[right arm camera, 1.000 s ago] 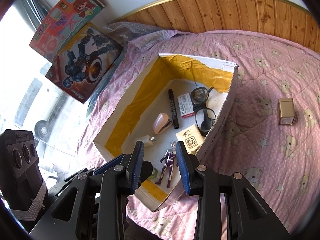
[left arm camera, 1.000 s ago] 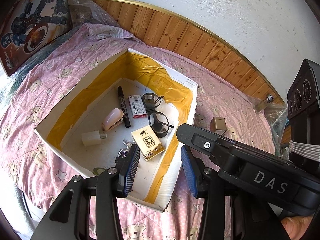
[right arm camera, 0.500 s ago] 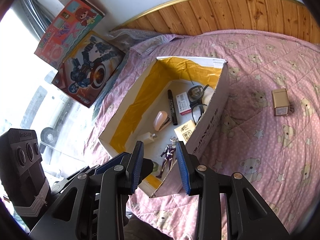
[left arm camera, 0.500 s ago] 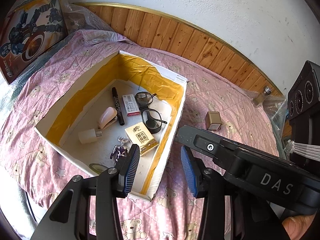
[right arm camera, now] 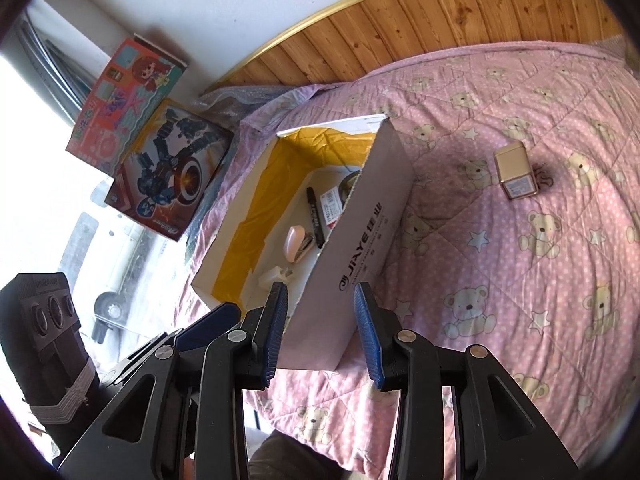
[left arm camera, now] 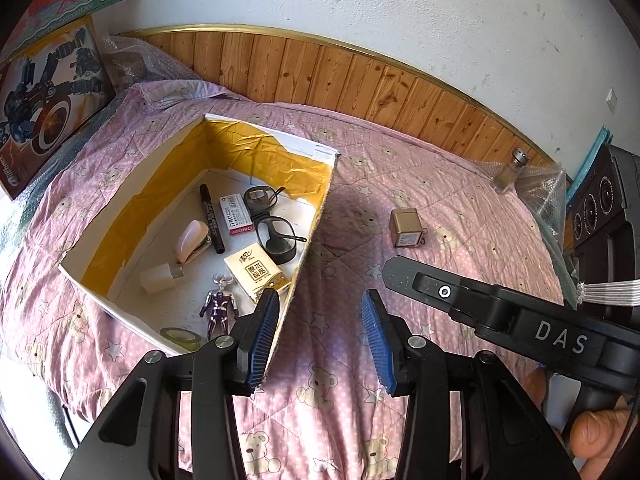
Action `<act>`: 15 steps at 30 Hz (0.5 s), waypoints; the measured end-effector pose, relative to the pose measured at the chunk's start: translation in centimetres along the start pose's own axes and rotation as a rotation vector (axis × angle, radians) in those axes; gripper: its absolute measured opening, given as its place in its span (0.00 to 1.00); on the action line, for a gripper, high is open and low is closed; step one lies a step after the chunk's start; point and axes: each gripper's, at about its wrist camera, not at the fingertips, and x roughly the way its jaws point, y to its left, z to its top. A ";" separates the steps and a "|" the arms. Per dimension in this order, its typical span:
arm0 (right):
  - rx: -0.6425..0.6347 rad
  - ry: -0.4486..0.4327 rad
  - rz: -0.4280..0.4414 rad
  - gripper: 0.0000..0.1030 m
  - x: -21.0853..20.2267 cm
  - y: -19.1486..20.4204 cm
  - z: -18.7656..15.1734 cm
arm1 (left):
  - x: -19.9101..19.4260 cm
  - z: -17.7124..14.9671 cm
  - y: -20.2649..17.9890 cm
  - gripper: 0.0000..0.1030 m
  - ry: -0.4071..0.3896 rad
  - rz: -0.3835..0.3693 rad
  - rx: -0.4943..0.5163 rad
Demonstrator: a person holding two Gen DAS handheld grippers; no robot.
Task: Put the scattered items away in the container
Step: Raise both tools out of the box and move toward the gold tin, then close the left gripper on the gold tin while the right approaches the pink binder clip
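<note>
- Two grippers hang over the pink bear-print quilt (left arm camera: 460, 184), both with fingers apart and nothing between them: the left gripper (left arm camera: 322, 340) and the right gripper (right arm camera: 320, 334).
- One white box (left arm camera: 316, 152) with yellow tape lining sits on the quilt and holds a marker (left arm camera: 211, 218), stapler (left arm camera: 192, 240), glasses (left arm camera: 272, 226), tissue pack (left arm camera: 256, 272), toy figure (left arm camera: 220, 306) and tape roll (left arm camera: 182, 336).
- One small gold tin (left arm camera: 407, 227) lies loose on the quilt, well apart from the box on its right.
- From the right wrist view, the box's printed outer wall (right arm camera: 372, 224) hides most of the contents; only the marker and stapler show clearly.
- Part of the tape roll is cut off by the near wall in the left view.
- Print on the small red-and-white card (left arm camera: 236, 220) in the box is too small to read.
- A thumb (left arm camera: 596, 436) shows at the lower right edge, mostly cut off.
</note>
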 end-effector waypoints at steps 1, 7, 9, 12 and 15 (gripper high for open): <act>0.011 -0.004 -0.001 0.37 -0.3 -0.5 -0.2 | 0.1 -0.1 -0.4 0.47 0.001 0.000 0.011; 0.074 -0.014 -0.007 0.38 -1.1 -3.5 -1.0 | 1.0 -0.6 -2.7 0.47 0.030 -0.013 0.059; 0.091 -0.017 -0.009 0.38 -1.4 -4.4 -1.1 | 1.4 -0.7 -3.4 0.47 0.039 -0.018 0.072; 0.115 -0.026 -0.012 0.38 -1.9 -5.7 -1.0 | 2.0 -0.6 -4.5 0.52 0.048 -0.030 0.086; 0.141 -0.039 -0.015 0.38 -2.3 -7.0 -0.9 | 2.7 -0.4 -5.5 0.53 0.058 -0.040 0.096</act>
